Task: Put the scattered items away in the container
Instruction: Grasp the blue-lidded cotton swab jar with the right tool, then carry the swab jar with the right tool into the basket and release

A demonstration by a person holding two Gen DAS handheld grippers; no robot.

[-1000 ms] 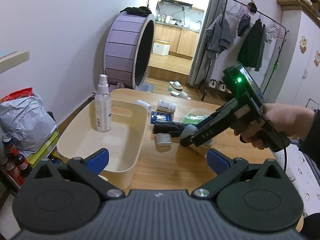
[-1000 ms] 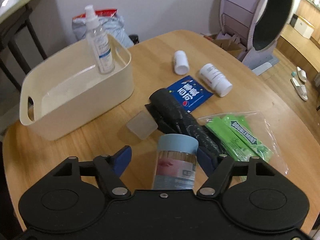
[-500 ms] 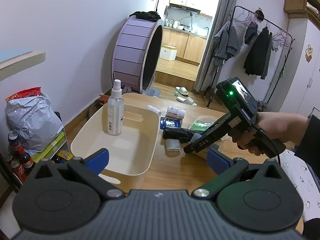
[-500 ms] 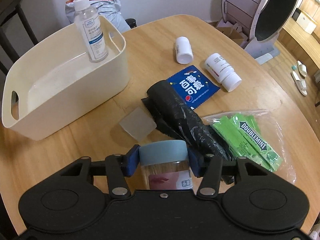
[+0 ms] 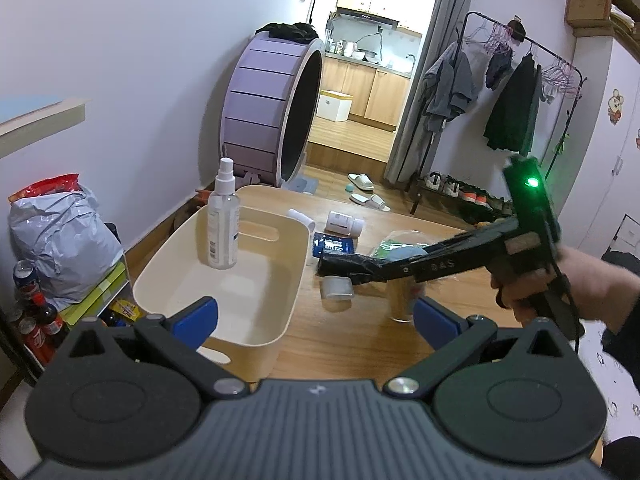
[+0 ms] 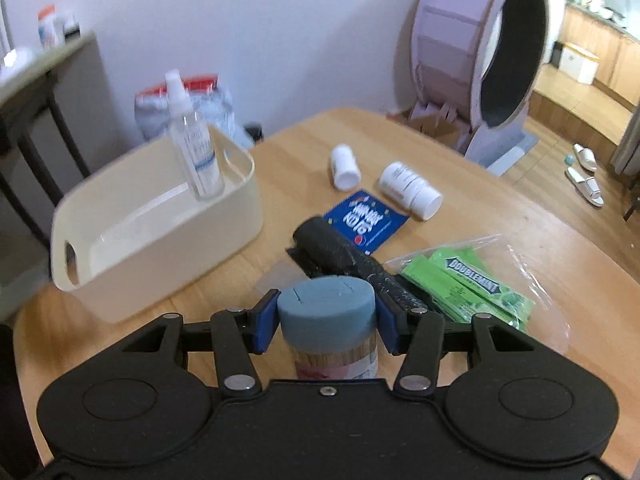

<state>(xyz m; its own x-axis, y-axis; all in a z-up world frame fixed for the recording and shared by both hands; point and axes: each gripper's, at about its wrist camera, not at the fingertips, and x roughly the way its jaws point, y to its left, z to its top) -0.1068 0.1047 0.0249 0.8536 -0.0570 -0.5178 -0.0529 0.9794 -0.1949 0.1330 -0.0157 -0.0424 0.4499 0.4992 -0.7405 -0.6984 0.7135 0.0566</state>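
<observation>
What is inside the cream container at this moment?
Only the clear spray bottle stands upright inside the cream container, near its far wall. The rest of the floor looks bare, but the near wall hides a strip of it in both views.

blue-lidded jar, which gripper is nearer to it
Right. The right gripper has its fingers clamped on the blue-lidded jar at the lid. The left gripper hangs open, apart from the jar, near the cream bin.
</observation>
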